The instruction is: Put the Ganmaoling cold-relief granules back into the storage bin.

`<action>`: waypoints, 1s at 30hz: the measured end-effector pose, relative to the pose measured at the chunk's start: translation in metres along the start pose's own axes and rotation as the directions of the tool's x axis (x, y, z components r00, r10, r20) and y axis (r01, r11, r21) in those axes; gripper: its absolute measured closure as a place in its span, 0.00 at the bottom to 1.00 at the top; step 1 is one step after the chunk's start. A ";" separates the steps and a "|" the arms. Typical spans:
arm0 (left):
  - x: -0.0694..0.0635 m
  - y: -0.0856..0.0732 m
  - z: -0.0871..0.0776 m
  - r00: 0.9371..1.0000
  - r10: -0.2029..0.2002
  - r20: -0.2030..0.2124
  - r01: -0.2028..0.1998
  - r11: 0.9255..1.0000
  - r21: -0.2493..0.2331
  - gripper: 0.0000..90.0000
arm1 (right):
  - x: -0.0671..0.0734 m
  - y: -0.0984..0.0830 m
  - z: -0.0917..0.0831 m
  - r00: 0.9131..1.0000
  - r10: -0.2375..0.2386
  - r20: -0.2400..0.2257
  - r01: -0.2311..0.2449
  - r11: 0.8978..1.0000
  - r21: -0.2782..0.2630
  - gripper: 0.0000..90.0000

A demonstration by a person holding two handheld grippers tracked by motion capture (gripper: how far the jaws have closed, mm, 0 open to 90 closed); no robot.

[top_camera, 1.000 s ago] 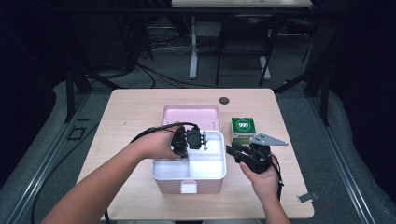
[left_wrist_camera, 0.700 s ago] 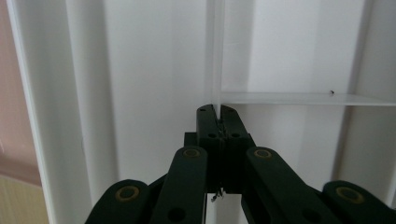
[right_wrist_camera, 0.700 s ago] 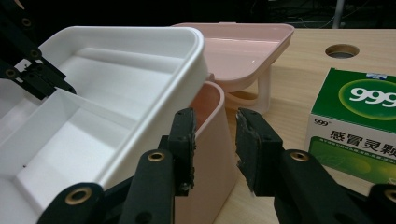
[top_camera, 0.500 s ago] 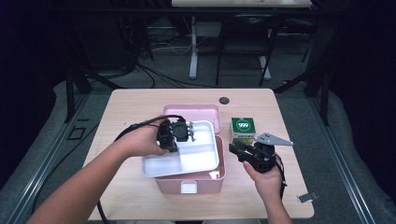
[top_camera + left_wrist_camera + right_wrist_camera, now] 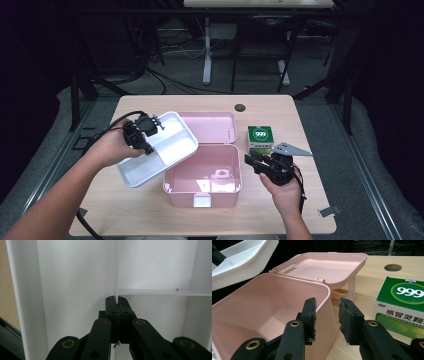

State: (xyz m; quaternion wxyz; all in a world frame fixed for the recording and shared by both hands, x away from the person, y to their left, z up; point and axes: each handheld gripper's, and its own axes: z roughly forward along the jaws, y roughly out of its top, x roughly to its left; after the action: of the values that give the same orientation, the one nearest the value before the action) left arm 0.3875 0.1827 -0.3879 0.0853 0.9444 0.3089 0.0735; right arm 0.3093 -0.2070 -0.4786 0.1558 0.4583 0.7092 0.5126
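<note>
My left gripper is shut on the thin divider wall of a white inner tray and holds it tilted above the table, left of the pink box. In the left gripper view the pads of my left gripper pinch that divider, with the tray all around them. The pink box stands with its hinged lid folded back. My right gripper rests by the box's right wall. Its jaws stand apart with nothing between them, as the right gripper view shows.
A green medicine carton marked 999 stands just right of the lid, behind my right gripper; it is close in the right gripper view. A round cable hole lies at the table's back edge. A small grey piece lies at the front right.
My left gripper has lifted the white tray out of the pink box and carried it left and slightly up. The right hand has stayed beside the box.
</note>
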 end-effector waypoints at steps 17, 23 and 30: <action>0.042 -0.072 0.027 0.949 -0.315 0.030 0.315 0.949 0.005 0.99 | 0.000 -0.001 0.002 1.000 -0.007 -0.008 0.007 1.000 0.011 0.72; 0.044 -0.089 0.061 0.936 -0.349 0.036 0.348 0.937 0.031 0.99 | 0.000 -0.001 0.003 1.000 -0.010 -0.008 0.010 1.000 0.015 0.71; 0.041 -0.101 0.096 0.932 -0.359 0.048 0.356 0.933 0.061 0.99 | 0.000 0.000 0.004 1.000 -0.016 -0.004 0.016 1.000 0.025 0.70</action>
State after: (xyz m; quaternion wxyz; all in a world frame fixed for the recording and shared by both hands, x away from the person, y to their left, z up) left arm 0.3809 0.2765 -0.4984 0.0819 0.8761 0.4747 0.0211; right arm 0.3124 -0.2047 -0.4800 0.1527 0.4536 0.7194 0.5033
